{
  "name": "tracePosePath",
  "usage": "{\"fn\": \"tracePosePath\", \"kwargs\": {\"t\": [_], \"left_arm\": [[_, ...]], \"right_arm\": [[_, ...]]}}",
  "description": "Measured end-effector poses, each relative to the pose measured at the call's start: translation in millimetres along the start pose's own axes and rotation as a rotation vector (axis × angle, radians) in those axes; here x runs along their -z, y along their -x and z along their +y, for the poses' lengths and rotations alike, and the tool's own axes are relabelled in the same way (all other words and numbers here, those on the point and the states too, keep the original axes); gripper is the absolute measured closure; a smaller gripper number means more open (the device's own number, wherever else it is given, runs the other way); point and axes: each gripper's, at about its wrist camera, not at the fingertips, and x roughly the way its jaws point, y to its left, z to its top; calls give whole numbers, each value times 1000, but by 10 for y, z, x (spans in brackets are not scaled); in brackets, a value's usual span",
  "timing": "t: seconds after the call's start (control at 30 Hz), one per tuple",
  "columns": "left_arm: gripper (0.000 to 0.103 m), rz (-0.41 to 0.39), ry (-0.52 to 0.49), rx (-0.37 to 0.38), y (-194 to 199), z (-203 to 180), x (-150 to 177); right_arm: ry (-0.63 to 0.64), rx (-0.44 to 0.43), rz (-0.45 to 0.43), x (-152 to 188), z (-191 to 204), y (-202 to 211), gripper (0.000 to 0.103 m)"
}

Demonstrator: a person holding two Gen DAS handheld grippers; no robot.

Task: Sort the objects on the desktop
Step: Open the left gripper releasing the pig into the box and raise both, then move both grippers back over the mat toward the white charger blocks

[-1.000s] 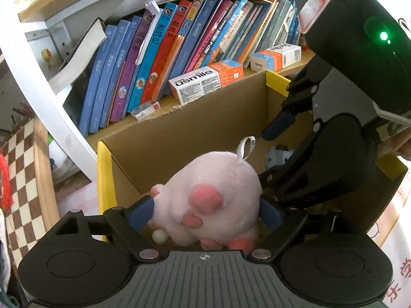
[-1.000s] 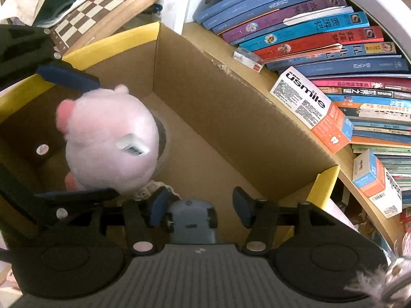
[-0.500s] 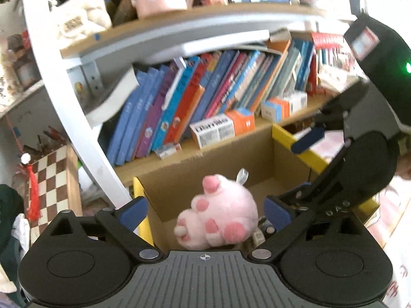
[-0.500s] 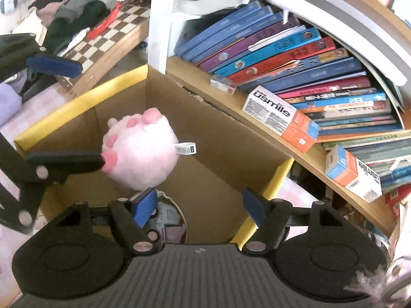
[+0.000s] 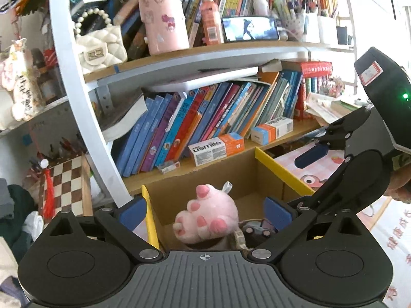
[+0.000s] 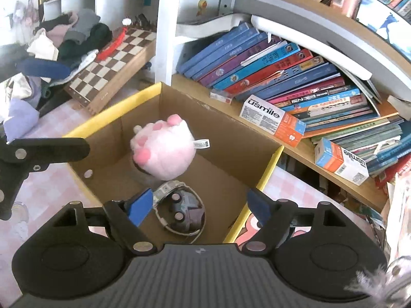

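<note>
A pink plush toy point(image 5: 208, 214) point(image 6: 164, 151) lies inside a cardboard box with yellow rim flaps point(image 5: 280, 172) point(image 6: 231, 138). A small toy car point(image 6: 183, 206) with a coiled white cable lies on the box floor beside it; it also shows in the left wrist view point(image 5: 255, 229). My left gripper point(image 5: 204, 213) is open and empty, raised above the box's near edge. My right gripper point(image 6: 199, 205) is open and empty above the box's other side. Each gripper shows at the edge of the other's view.
A shelf of leaning books point(image 5: 205, 128) runs behind the box, with usmile cartons point(image 5: 217, 148) point(image 6: 272, 120) in front. A chessboard point(image 6: 115, 64) and a clothes pile point(image 6: 69, 33) lie to the left. A pink checked cloth point(image 6: 48, 128) covers the desk.
My left gripper let go of the plush toy, which now rests in the box, and opened. Both grippers rose up and back from the box.
</note>
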Motion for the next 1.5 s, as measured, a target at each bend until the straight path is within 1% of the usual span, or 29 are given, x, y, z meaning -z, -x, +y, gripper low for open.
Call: {"fn": "tracePosePath", "kwargs": {"t": [0.2, 0.3, 0.37, 0.53, 0.77, 1.07, 1.2, 1.37, 1.5], "left_arm": [[3, -22, 14, -11, 353, -20, 124], [2, -16, 29, -16, 511, -6, 222], [2, -10, 46, -19, 597, 13, 289], [2, 9, 71, -31, 778, 40, 464], [2, 37, 63, -51, 988, 30, 732], [2, 85, 87, -53, 1190, -15, 1094], [2, 104, 108, -58, 1269, -53, 1248], [2, 130, 123, -52, 1351, -114, 1426], [2, 150, 133, -50, 1397, -141, 1540]], "right_arm": [[-64, 34, -78, 141, 174, 322, 15], [-84, 50, -105, 246, 281, 472, 13], [-94, 53, -107, 322, 353, 549, 13], [-118, 62, -93, 525, 520, 696, 12], [-169, 92, -70, 825, 755, 837, 12], [-175, 137, -58, 1153, 1153, 909, 11], [-178, 157, -53, 1299, 1330, 941, 8], [-181, 182, -46, 1481, 1553, 980, 7], [-196, 178, -15, 1604, 1680, 972, 7]]}}
